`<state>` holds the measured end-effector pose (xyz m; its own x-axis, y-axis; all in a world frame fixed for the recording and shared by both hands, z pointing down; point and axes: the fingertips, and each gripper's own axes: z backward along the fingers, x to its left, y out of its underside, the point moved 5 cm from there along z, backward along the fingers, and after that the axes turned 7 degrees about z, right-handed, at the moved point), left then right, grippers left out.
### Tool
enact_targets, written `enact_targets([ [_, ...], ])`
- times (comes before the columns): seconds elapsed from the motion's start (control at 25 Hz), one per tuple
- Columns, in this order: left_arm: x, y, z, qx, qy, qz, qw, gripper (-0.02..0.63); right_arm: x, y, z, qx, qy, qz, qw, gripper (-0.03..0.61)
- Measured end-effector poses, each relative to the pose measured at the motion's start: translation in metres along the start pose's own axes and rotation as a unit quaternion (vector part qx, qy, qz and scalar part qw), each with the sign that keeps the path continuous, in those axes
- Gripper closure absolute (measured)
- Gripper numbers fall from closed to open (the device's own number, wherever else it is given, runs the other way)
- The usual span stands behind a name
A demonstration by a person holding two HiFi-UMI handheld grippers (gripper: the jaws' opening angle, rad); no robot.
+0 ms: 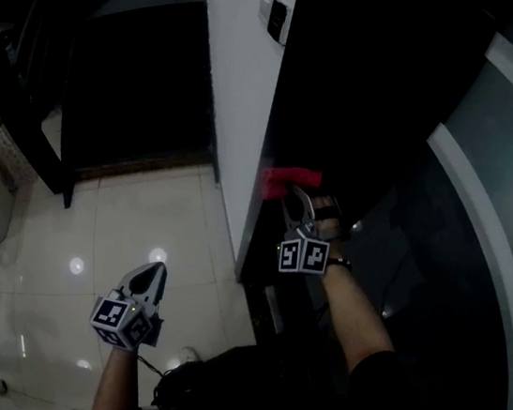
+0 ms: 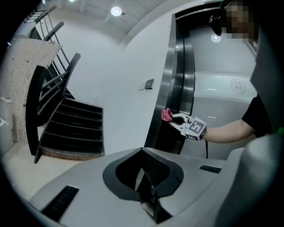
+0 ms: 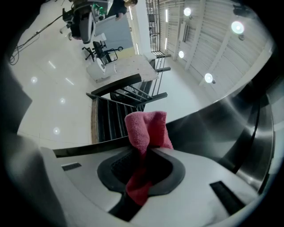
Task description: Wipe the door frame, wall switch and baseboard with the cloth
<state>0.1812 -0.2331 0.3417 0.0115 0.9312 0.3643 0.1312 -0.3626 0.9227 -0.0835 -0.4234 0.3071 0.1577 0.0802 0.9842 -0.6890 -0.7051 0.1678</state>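
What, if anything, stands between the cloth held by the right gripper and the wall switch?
Nothing visible. The right gripper holds the cloth at the door frame. The wall switch sits higher on the white wall beside that frame, with only bare wall and the frame's edge between them.

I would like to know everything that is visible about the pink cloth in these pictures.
The pink cloth looks like soft terry fabric, crumpled and folded on itself. The right gripper is shut on it: one bunch stands out past the jaw tips, and a tail hangs back between the jaws. In the head view it sits at the edge of the dark door frame and seems to press against it.
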Motion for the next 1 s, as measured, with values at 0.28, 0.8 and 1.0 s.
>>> enact_targets([
  [0.28,0.001,0.005,0.000,0.009,-0.015,0.002,0.9998,0.614,0.041,0.008,-0.001,0.003,-0.040,-0.017,0.999,0.520],
  [0.8,0.000,0.014,0.007,0.018,-0.040,0.003,0.9990,0.614,0.083,0.013,-0.005,0.004,-0.078,-0.037,0.996,0.520],
  [1.0,-0.001,0.018,0.010,0.020,-0.040,0.002,0.9990,0.614,0.120,0.014,-0.007,0.026,-0.152,-0.040,0.987,0.520],
])
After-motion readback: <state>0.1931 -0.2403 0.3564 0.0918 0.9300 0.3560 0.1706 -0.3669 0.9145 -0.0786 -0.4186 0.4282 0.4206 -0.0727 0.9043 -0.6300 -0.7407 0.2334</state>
